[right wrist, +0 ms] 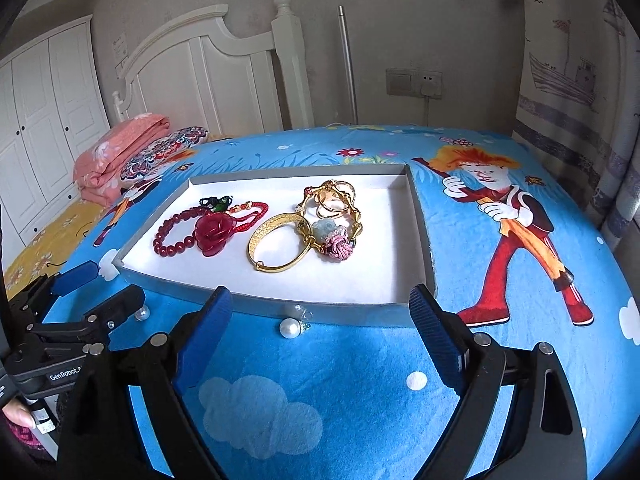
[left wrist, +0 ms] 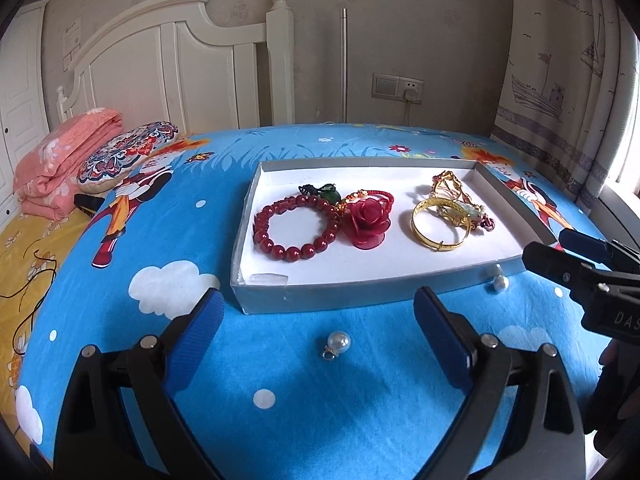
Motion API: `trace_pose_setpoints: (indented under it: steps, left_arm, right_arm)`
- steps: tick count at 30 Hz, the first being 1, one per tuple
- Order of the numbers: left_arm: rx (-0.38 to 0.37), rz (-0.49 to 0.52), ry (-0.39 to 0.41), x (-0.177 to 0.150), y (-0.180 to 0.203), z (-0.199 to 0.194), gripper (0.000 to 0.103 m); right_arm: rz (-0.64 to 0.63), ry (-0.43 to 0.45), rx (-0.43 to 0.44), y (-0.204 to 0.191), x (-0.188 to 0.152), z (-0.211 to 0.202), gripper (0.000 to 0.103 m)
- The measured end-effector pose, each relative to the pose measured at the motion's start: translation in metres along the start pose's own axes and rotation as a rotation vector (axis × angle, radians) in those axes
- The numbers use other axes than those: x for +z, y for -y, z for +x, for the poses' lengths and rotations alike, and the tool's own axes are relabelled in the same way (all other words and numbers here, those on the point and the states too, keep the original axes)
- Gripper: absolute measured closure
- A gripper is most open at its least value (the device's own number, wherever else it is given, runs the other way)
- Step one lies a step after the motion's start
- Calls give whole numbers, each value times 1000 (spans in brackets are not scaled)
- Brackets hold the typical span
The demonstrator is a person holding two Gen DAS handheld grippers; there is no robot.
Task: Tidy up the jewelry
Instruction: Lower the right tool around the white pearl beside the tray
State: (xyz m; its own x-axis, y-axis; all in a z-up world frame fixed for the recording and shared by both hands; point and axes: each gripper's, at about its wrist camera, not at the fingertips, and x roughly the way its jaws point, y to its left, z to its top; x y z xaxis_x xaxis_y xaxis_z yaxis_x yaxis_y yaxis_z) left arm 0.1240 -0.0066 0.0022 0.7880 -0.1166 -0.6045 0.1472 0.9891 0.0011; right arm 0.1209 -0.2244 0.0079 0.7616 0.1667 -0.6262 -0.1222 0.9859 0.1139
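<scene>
- The shallow grey box (left wrist: 400, 284) on the bed's blue sheet (left wrist: 360, 400) serves as the sorting tray: a red bead bracelet (left wrist: 294, 226), a red rose ornament (left wrist: 366, 222) and a gold bangle (left wrist: 440, 224) lie inside it, grouped by colour.
- A pearl pendant (left wrist: 337, 343) lies loose just in front of the box's near wall, apparently not yet sorted.
- A second pearl pendant (right wrist: 291, 327) lies almost against that wall.
- The left gripper (left wrist: 320, 336) is spread wide, empty, bracketing the first pearl.
- The right gripper (right wrist: 320, 336) is equally spread, empty, facing the second.
</scene>
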Motion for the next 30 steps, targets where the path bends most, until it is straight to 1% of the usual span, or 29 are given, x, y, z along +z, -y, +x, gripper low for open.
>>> trace_pose_setpoints:
  steps: [2,4,5,7,8,10,16,17,19,20,21,22,24,25,26,28,30]
  left_arm:
    - [-2,-10,7,0,-2,-1,10]
    - [-10,-8,4,0,-2,-1,10]
    - [-10,-5,6,0,-1,-1,10]
    - [-10,-6,15,0,-1,-2,10]
    - [-9,-6,15,0,-1,-3,10]
    - [-6,-5,25,-1,-1,-3,10]
    - [-9,-13,21,0,-3,-3,10]
    - [-8,-14,19,0,-3,-3,10]
    - [-13,-14,15,0,-3,-3,10]
    - [-12,-14,16,0,-3,-3,10]
    - [-10,-15,17,0,-3,-3,10]
    - [-11,-17,16,0,-3,-3,10]
    - [-15,-22,10,0,-4,-2,10]
    - [-16,-24,11,0,-4,-2,10]
    - [-15,-27,11,0,-5,-2,10]
    - [-14,-26,11,0,-4,-3,10]
    - [-13,-25,13,-1,-4,-3,10]
  right_arm:
    - [-27,-17,-44,-6,-3,0,19]
    - [-48,-17,-70,-10,-10,-3,19]
    - [-54,-27,-73,-11,-14,-3,19]
    - [-59,-74,-84,-10,-23,4,20]
    - [-59,-76,-86,-10,-23,3,20]
    - [-51,-77,-82,-10,-21,4,20]
    - [-57,-159,-102,-12,-17,19,20]
    - [-56,-169,-101,-12,-16,22,22]
    - [-54,-180,-98,-13,-15,24,25]
    - [-58,-185,-98,-14,-14,26,30]
    - [-65,-195,-97,-15,-15,28,40]
    - [-71,-195,-90,-16,-16,29,41]
    - [-87,-188,-80,-19,-17,28,51]
    - [-96,-184,-73,-20,-17,27,54]
    - [-106,-177,-67,-22,-18,26,63]
    - [-123,-168,-59,-25,-19,25,70]
    - [-126,-166,-51,-26,-19,25,72]
